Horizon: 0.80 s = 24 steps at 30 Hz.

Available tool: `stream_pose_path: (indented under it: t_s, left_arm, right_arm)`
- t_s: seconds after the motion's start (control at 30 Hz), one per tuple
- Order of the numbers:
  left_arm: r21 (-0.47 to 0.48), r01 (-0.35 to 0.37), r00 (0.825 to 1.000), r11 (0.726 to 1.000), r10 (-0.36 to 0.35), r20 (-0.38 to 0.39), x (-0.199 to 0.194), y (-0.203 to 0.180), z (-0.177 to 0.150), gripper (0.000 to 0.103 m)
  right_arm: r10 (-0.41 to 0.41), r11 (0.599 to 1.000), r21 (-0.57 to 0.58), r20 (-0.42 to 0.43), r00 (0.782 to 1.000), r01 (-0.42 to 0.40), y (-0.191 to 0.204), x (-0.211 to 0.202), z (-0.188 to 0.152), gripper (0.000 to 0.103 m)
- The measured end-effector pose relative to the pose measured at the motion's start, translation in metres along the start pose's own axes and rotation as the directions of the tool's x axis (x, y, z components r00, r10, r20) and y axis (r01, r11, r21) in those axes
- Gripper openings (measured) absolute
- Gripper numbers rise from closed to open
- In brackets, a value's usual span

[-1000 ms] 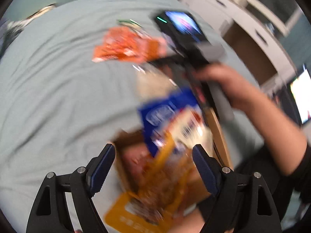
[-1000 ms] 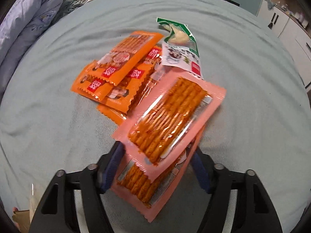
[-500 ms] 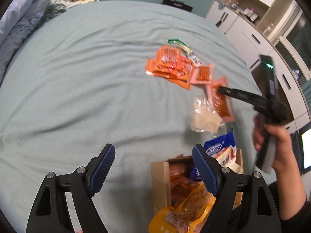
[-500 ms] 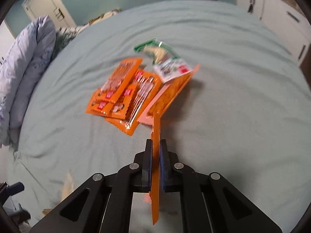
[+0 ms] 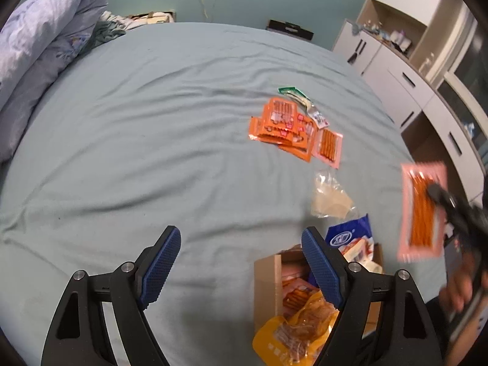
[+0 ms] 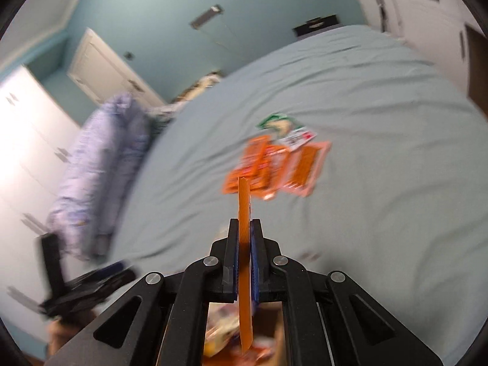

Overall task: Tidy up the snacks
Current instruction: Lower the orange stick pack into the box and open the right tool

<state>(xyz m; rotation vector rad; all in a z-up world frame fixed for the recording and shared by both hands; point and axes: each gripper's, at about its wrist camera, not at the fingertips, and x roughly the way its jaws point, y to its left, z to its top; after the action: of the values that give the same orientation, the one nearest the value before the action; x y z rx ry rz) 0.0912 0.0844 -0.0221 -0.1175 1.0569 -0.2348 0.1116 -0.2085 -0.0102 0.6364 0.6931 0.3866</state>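
Wide bed w/ pale grey-green sheet (image 5: 128,140) fills both views; rumpled lavender floral duvet (image 5: 39,45) bunched at its far left corner. White cabinets w/ dark handles (image 5: 408,70) run along the right side of the bed.

Open brown cardboard box (image 5: 265,286) sits on the sheet near the front edge, just right of the left tool (image 5: 241,271). Box holds snacks: a blue-and-white bag (image 5: 347,235) sticking up at its far end, a yellow-orange pouch of brown strips (image 5: 292,332) spilling over its near end, pinkish packs betw. them.

Left tool: blue-padded jaws spread wide, nothing betw. them, sheet showing through the gap.

Right tool (image 6: 244,259): jaws pressed together, pinching a flat pink packet of orange sticks (image 5: 422,210) held edge-on to its own cam, in the air above and right of the box. A hand (image 5: 460,286) grips the handle, blurred.

Mid-bed, well apart from the box: pile of bright orange snack packets (image 5: 283,125), overlapping. Touching its right edge, a second pink stick packet (image 5: 329,145) lying flat. At the pile's far side, a small green-and-white pouch (image 5: 300,99). Betw. pile and box, a crumpled clear plastic bag (image 5: 331,198) on the sheet.
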Motion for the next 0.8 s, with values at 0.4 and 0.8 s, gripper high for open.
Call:
stream_pose_path:
  t_s: [0.4,0.8]
  left_arm:
    - [0.029,-0.006,1.0,1.0,0.006,0.009,-0.003,-0.006,-0.002,0.082]
    - [0.039,0.003,0.999,0.999,-0.002,-0.038,0.005,-0.014,-0.003,0.082]
  right_arm:
    - [-0.141,0.988,-0.071,-0.103,0.985,0.134,0.029,0.013,-0.057,0.052]
    - [-0.282,0.941,0.181,-0.045,0.958,0.285,-0.021,-0.001,-0.055,0.069]
